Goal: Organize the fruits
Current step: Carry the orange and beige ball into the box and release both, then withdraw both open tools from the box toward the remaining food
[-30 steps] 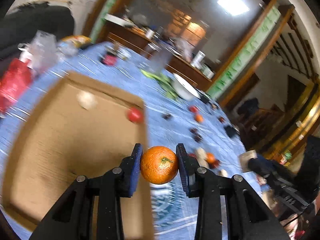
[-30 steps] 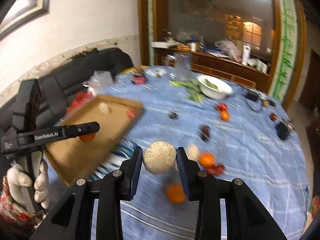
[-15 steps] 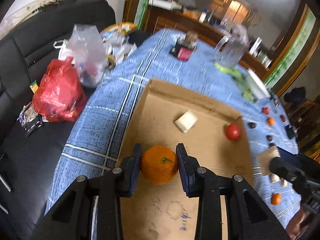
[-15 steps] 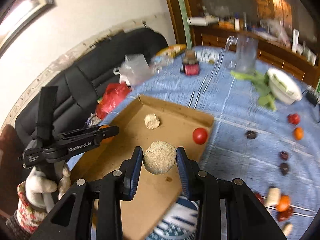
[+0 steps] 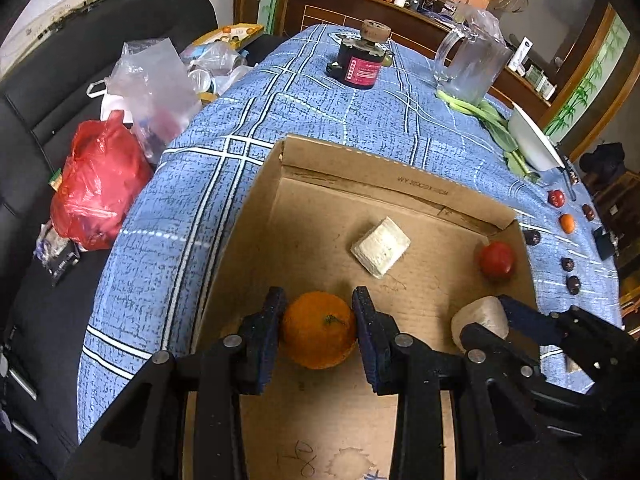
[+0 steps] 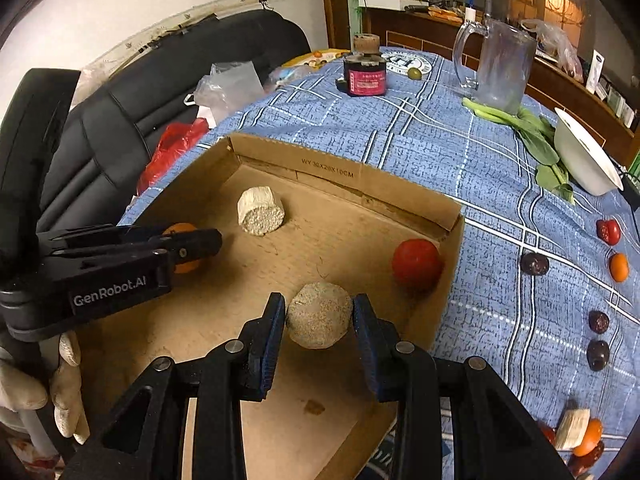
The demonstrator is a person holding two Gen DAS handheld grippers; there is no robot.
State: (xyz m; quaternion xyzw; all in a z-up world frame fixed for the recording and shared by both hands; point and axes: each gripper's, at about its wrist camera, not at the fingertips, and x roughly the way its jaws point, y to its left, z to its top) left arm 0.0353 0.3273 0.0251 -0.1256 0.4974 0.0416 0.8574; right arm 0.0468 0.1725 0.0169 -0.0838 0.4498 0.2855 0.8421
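Observation:
My left gripper [image 5: 319, 336] is shut on an orange [image 5: 319, 330] low over the floor of an open cardboard box [image 5: 384, 180]. My right gripper [image 6: 319, 328] is shut on a round beige corn-like piece [image 6: 319, 315] inside the same box [image 6: 304, 168]; it shows at the right of the left wrist view [image 5: 480, 318]. In the box lie a pale cut piece [image 6: 261, 211] and a red tomato [image 6: 416, 265]. The left gripper [image 6: 200, 242] with the orange [image 6: 185, 267] shows at the left of the right wrist view.
Loose fruits lie on the blue checked tablecloth [image 6: 500, 208] right of the box: dark dates [image 6: 534, 264], a small orange [image 6: 619, 267], a red fruit [image 6: 608, 231]. A glass jug [image 6: 500, 68], a dark jar [image 6: 365, 76], greens and a white bowl [image 6: 586, 160] stand behind. Bags lie on a black sofa [image 5: 100, 184].
Both grippers have moved over the box and come down into it, each still holding its item. The right gripper has come in beside the left one.

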